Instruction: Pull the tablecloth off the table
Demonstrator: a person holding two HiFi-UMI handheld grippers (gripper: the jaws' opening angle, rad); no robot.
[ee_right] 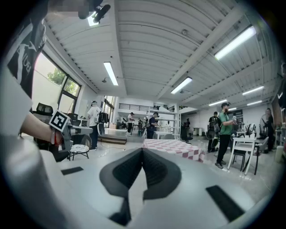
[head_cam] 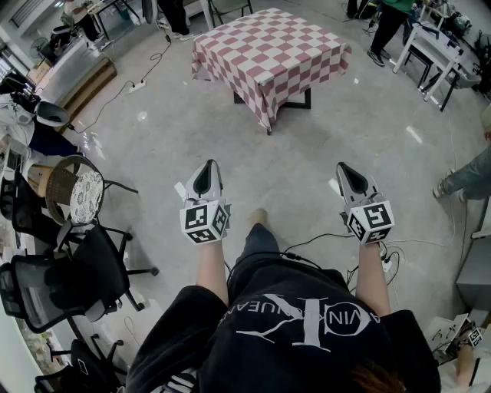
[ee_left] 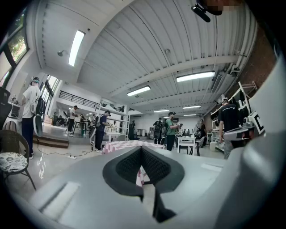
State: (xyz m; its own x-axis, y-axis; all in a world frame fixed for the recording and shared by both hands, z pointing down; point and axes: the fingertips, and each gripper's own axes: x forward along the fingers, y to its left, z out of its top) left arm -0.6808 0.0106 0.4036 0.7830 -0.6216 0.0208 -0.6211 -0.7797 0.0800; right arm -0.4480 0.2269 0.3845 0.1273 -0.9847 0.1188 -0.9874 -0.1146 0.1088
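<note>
— Any sign of the checked tablecloth point(head_cam: 268, 57)?
— Draped over the table point(head_cam: 296, 99) at the far side of the grey floor point(head_cam: 161, 130), hanging down on every side in view (pink-and-white checks, on dark legs). Well apart from both tools.
— And for the left gripper point(head_cam: 209, 166)?
— Closed tight, pads pressed together, gripping nothing. Held out ahead of the body, aimed toward the table.
— Same for the right gripper point(head_cam: 343, 166)?
— Closed too, and empty. Held beside the left one, apart from it, not touching.
— Around the edges?
— Black office chairs point(head_cam: 42, 285) at the left, cables point(head_cam: 322, 238) underfoot, people point(head_cam: 387, 23) standing beyond the table.
</note>
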